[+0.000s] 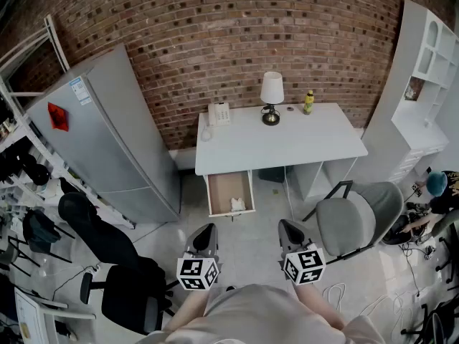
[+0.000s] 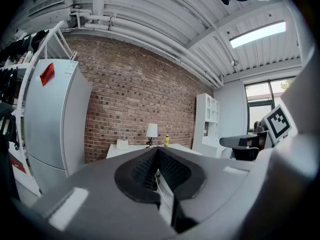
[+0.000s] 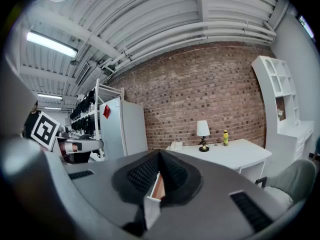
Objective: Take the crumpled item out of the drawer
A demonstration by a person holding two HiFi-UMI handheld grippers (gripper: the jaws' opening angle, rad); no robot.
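Note:
The white desk [image 1: 287,145] has its drawer [image 1: 229,191] pulled out, showing a brown inside. A crumpled white item [image 1: 237,204] lies in the drawer's front right corner. My left gripper [image 1: 209,229] and right gripper [image 1: 286,226] hang side by side over the floor, short of the drawer, both pointing at it. Each is shut with nothing in it. In the left gripper view the left gripper [image 2: 157,151] has its jaws meeting at the tips. The right gripper [image 3: 160,154] looks the same in its own view, with a sliver of the drawer showing behind the jaws.
A grey fridge [image 1: 107,135] stands left of the desk, a grey chair [image 1: 358,217] at the right and a black chair [image 1: 115,264] at the lower left. A lamp [image 1: 271,95], a phone [image 1: 219,113] and a yellow bottle [image 1: 308,102] sit on the desk. White shelves [image 1: 423,84] rise at the far right.

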